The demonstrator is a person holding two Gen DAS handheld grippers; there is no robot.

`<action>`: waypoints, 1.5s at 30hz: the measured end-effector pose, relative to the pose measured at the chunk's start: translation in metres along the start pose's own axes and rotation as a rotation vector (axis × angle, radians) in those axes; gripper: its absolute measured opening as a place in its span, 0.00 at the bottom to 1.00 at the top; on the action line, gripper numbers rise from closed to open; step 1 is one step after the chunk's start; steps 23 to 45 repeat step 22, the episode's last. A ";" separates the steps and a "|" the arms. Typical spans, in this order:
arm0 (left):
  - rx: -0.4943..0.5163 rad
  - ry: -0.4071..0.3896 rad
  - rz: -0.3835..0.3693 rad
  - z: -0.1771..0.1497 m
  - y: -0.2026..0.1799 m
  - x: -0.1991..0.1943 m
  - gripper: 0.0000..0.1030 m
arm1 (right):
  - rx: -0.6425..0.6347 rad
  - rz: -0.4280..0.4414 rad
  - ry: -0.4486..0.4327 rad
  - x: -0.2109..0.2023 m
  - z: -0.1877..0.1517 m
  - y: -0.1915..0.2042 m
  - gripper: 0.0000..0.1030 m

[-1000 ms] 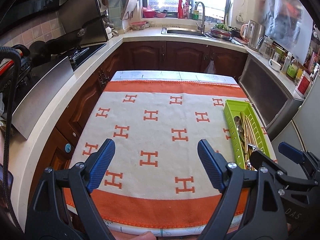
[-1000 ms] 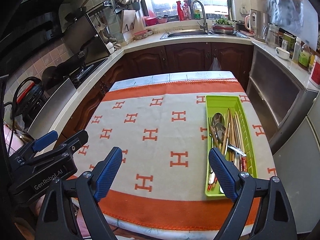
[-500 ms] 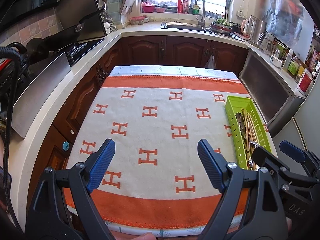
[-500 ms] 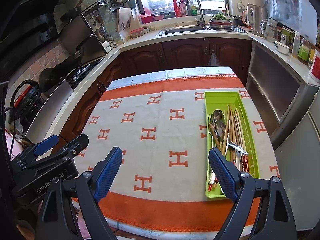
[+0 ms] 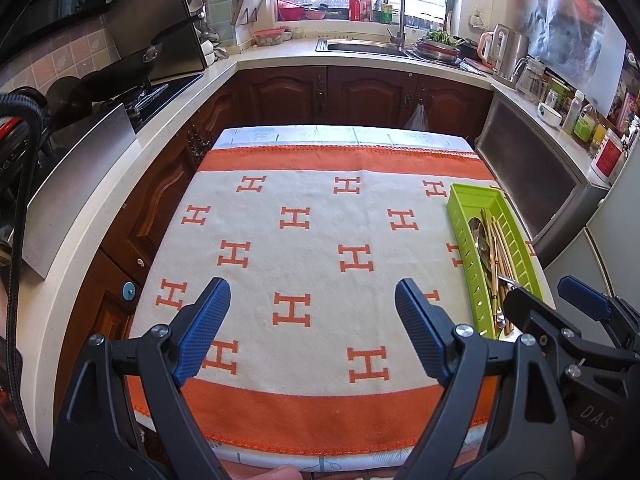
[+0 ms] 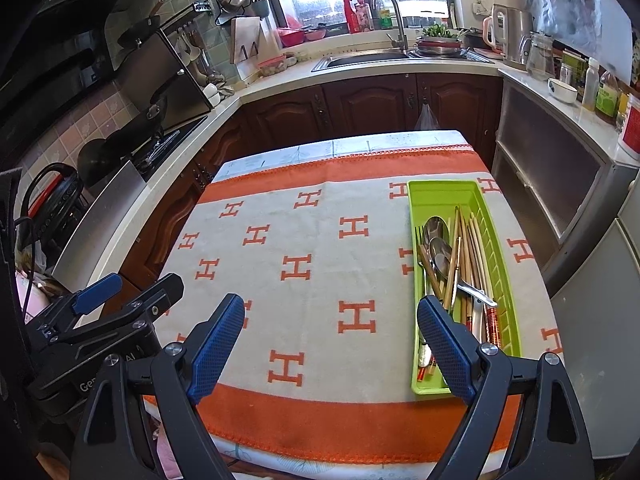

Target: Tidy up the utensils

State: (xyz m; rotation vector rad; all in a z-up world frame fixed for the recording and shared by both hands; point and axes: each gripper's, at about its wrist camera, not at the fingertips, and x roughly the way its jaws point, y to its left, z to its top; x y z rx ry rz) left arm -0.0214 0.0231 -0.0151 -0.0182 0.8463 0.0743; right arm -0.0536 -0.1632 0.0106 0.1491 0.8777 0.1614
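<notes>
A green plastic tray (image 6: 444, 197) lies on the right side of the table and holds spoons (image 6: 437, 229), a fork, and several chopsticks (image 6: 472, 248). It also shows in the left wrist view (image 5: 468, 200). My left gripper (image 5: 312, 320) is open and empty above the near edge of the cloth. My right gripper (image 6: 330, 334) is open and empty, its right finger over the tray's near end. Each gripper shows at the edge of the other's view.
The table carries a white and orange cloth (image 5: 320, 232) with H marks. Dark wood cabinets (image 5: 360, 96), a sink (image 5: 360, 46), a stove (image 5: 156, 92) and cluttered counters ring the table. A metal-fronted cabinet (image 6: 560, 176) stands close on the right.
Both grippers have drawn back and risen a little from the table, so the table looks farther off. Both stay open. The tray and utensils have not moved.
</notes>
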 end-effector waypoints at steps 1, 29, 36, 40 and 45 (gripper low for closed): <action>0.002 0.001 -0.001 0.000 0.001 0.001 0.80 | 0.001 0.001 0.001 0.002 0.000 -0.001 0.87; 0.009 0.042 -0.016 -0.003 0.003 0.013 0.80 | 0.010 0.001 0.019 0.008 -0.010 0.006 0.87; 0.009 0.042 -0.016 -0.003 0.003 0.013 0.80 | 0.010 0.001 0.019 0.008 -0.010 0.006 0.87; 0.009 0.042 -0.016 -0.003 0.003 0.013 0.80 | 0.010 0.001 0.019 0.008 -0.010 0.006 0.87; 0.009 0.042 -0.016 -0.003 0.003 0.013 0.80 | 0.010 0.001 0.019 0.008 -0.010 0.006 0.87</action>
